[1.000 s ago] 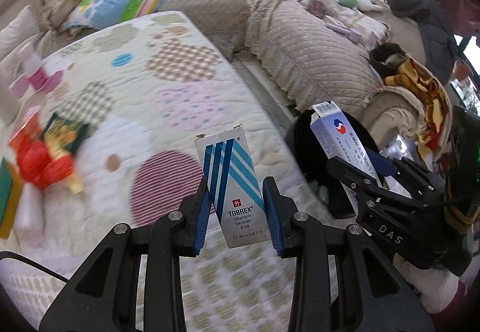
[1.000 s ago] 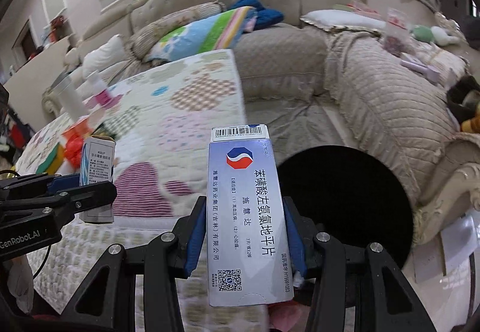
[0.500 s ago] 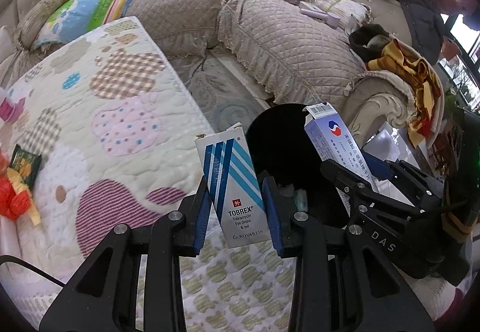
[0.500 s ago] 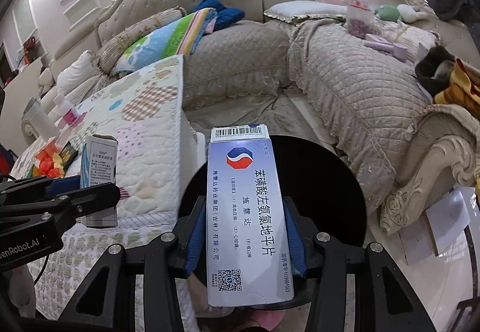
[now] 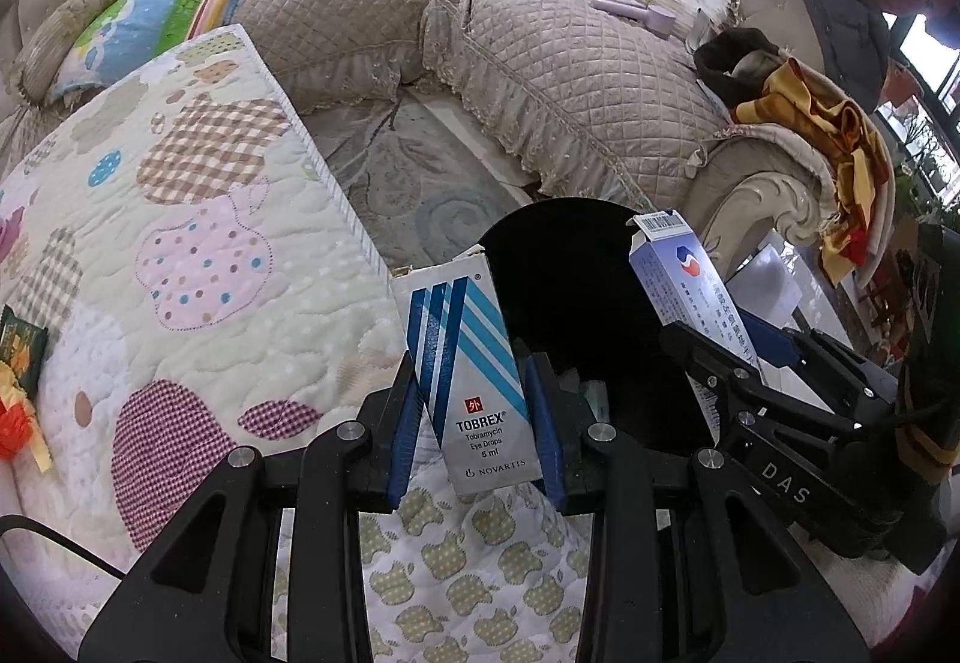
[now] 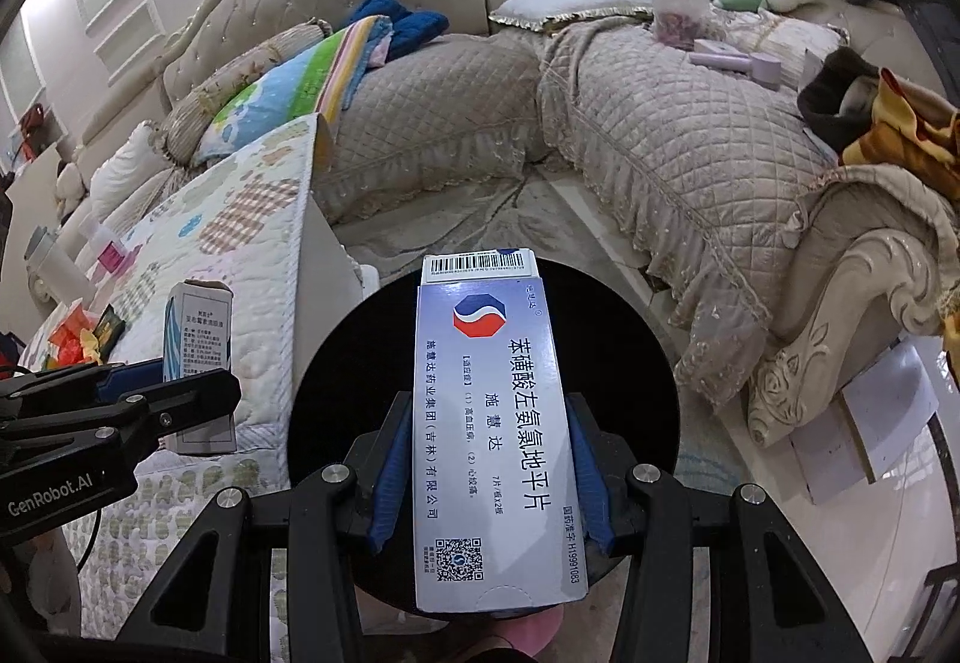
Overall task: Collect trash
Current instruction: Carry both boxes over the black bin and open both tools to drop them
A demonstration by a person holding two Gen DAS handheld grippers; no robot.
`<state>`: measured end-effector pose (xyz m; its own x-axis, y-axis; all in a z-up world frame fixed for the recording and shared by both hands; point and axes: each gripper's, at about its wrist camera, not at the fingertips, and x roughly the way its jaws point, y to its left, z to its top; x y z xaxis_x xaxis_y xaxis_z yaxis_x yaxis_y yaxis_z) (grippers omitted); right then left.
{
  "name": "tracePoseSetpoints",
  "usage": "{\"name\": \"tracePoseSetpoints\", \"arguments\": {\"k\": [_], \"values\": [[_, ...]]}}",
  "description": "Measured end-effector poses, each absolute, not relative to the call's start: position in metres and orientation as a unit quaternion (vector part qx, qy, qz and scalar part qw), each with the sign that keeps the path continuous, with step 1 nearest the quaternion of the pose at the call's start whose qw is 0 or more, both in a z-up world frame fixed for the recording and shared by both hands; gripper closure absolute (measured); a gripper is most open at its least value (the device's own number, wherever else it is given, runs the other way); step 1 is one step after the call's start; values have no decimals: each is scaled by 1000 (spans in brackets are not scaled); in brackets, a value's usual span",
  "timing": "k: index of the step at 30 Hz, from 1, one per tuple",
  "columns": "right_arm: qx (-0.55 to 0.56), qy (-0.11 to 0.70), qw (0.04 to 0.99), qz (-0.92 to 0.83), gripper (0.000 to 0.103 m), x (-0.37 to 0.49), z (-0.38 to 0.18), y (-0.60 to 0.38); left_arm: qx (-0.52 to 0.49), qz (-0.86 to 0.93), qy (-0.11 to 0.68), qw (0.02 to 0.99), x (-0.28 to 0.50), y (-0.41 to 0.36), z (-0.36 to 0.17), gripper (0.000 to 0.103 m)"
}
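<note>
Cartons close in on the bin: at left, the left gripper (image 5: 474, 432), its jaws clamped on the Tobrex eye-drop box (image 5: 465, 381), has swung off the quilted table (image 5: 198, 255) to the near rim of the black trash bin (image 5: 564, 267), which a second ago lay off to the side. At right, the right gripper (image 6: 489, 468), jaws gripping the blue-and-white medicine carton (image 6: 492, 423), now hangs squarely over the bin's dark mouth. Both pieces look nearly placed for release; snack wrappers (image 5: 18, 369) remain on the table.
</note>
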<state>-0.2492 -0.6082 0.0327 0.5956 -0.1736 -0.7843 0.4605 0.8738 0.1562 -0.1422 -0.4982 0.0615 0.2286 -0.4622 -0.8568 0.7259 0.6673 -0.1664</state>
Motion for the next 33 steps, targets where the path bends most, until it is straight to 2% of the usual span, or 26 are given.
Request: {"name": "tracePoseSetpoints", "arguments": {"k": [22, 26, 33], "values": [[206, 418, 862, -198, 55, -249, 21, -627, 102, -427, 506, 743, -139, -516, 53, 69], [211, 419, 860, -201, 53, -250, 22, -628, 96, -431, 504, 742, -139, -512, 55, 58], [204, 424, 860, -195, 52, -248, 25, -621, 97, -406, 499, 759, -135, -492, 60, 58]]}}
